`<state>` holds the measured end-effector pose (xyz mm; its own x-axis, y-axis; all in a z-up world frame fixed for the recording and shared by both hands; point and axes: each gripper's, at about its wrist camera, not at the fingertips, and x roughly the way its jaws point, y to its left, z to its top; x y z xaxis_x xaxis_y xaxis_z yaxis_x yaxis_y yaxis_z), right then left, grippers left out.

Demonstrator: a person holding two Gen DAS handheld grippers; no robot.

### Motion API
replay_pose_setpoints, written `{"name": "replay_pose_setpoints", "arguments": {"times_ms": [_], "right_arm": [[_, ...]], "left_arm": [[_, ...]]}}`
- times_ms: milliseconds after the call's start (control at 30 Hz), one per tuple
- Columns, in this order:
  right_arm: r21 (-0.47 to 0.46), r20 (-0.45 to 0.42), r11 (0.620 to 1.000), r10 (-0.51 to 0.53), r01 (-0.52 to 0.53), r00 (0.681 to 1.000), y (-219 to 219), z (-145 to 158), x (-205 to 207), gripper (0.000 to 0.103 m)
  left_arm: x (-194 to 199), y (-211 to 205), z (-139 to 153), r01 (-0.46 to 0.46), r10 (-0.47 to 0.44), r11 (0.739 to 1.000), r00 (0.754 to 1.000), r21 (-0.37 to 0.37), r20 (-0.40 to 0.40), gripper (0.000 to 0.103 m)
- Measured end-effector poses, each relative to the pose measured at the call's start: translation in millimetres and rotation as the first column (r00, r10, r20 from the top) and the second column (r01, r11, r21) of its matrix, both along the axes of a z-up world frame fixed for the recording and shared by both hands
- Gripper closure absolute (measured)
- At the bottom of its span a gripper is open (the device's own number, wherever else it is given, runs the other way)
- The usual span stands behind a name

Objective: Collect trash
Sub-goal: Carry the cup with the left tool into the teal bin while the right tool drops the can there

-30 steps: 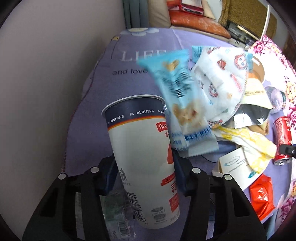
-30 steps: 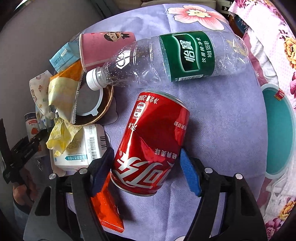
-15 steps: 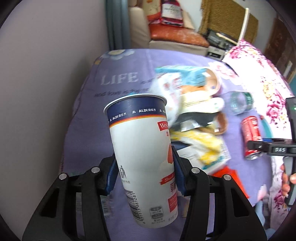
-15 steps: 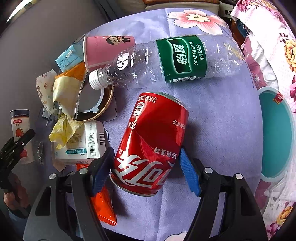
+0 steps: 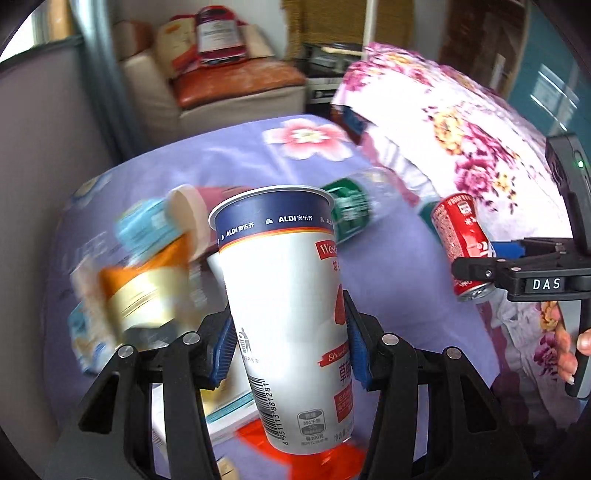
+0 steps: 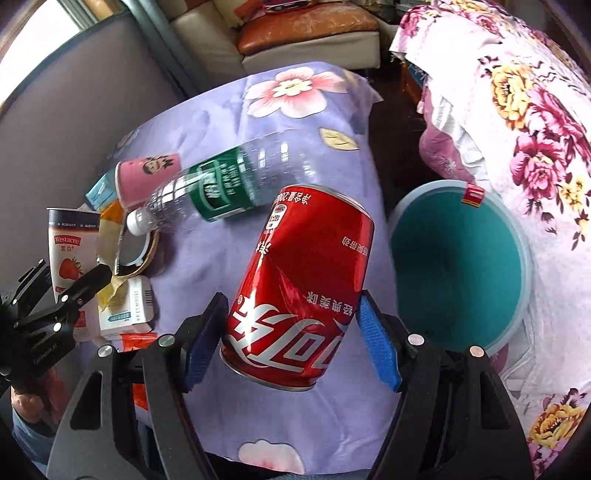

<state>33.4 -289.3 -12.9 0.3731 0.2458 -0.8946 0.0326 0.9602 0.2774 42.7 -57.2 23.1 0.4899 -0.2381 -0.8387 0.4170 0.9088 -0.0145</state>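
My left gripper (image 5: 288, 347) is shut on a tall white ALDI yogurt cup (image 5: 284, 314) with a dark blue rim, held above the purple tablecloth (image 5: 388, 295). That same cup (image 6: 66, 254) and the left gripper (image 6: 62, 299) show at the left of the right wrist view. My right gripper (image 6: 291, 332) is shut on a dented red cola can (image 6: 299, 284), lifted off the cloth. The can (image 5: 461, 240) and right gripper (image 5: 480, 262) appear at the right of the left wrist view. A teal bin (image 6: 458, 273) stands open just right of the can, below the table edge.
On the purple cloth (image 6: 229, 147) lie a clear plastic bottle with a green label (image 6: 229, 188), a pink paper cup (image 6: 147, 173), a brown bowl (image 6: 140, 254), a white carton (image 6: 125, 310), wrappers and an orange packet (image 6: 138, 338). A floral cloth (image 6: 517, 122) covers the right side. A sofa (image 6: 295, 33) stands behind.
Both grippers rose and swung right with their loads. The teal bin has come fully into the right wrist view. The left view now faces the floral cloth and the right gripper.
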Motion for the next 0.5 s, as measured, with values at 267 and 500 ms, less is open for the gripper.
{"name": "replay_pose_setpoints", "arguments": {"times_ms": [267, 500], "right_arm": [[-0.029, -0.005, 0.991, -0.130, 0.130, 0.991, -95.1, -17.2, -9.3, 0.035], [-0.032, -0.050, 0.984, -0.177, 0.175, 0.983, -148.4, -41.8, -13.7, 0.036]], "left_arm": [[25.4, -124.5, -38.4, 0.146, -0.144, 0.989, 0.987, 0.018, -0.071, 0.051], [42.6, -201.0, -68.7, 0.211, -0.206, 0.977, 0.969, 0.026, -0.135, 0.051]]}}
